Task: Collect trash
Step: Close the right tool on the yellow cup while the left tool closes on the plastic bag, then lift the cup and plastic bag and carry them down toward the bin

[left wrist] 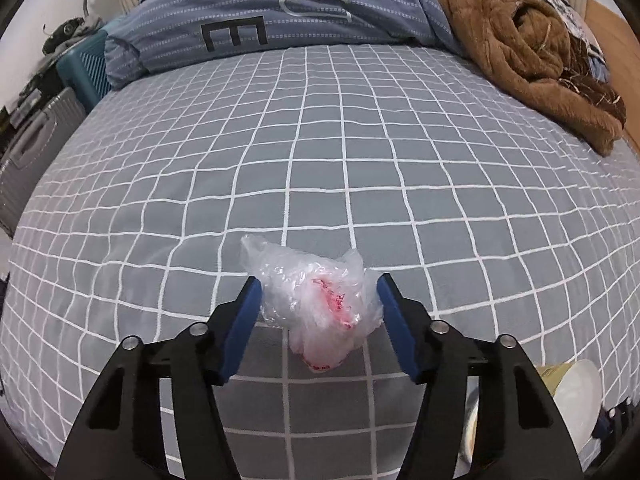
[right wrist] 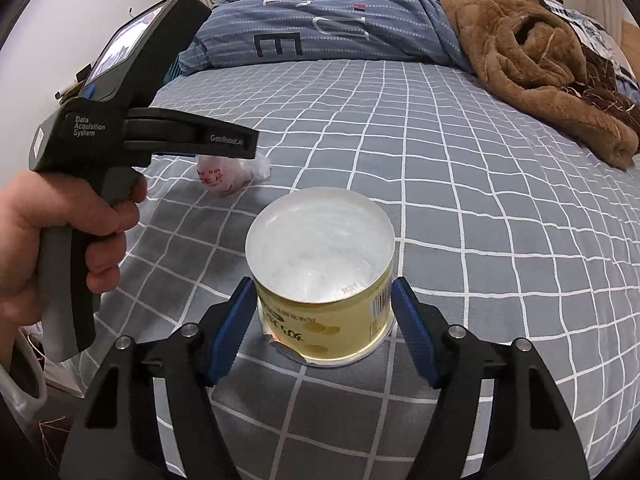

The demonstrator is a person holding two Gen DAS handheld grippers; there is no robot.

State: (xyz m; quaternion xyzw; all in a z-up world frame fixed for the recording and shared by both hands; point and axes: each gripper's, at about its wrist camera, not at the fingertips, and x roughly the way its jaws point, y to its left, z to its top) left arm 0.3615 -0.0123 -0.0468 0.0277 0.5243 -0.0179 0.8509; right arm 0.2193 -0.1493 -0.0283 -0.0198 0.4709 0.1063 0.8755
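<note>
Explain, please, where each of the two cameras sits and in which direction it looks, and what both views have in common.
Left wrist view: it sits on the left gripper, looking forward and down at the crumpled plastic bag between its blue pads; only its own fingers show.
Right wrist view: it sits on the right gripper, looking down at the yellow can between its pads; the left hand shows too.
Shared: the bag, the can, the checked sheet, the brown blanket.

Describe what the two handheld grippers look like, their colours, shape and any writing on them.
Each gripper has black angular arms with silver rivets and blue ribbed pads. Seen from the right wrist, the left gripper has a grey pistol handle, a black body, a small screen on top, and white lettering: "Data Acquisition System" and "GenRobot.AI". No cables or sleeves show clearly.
</note>
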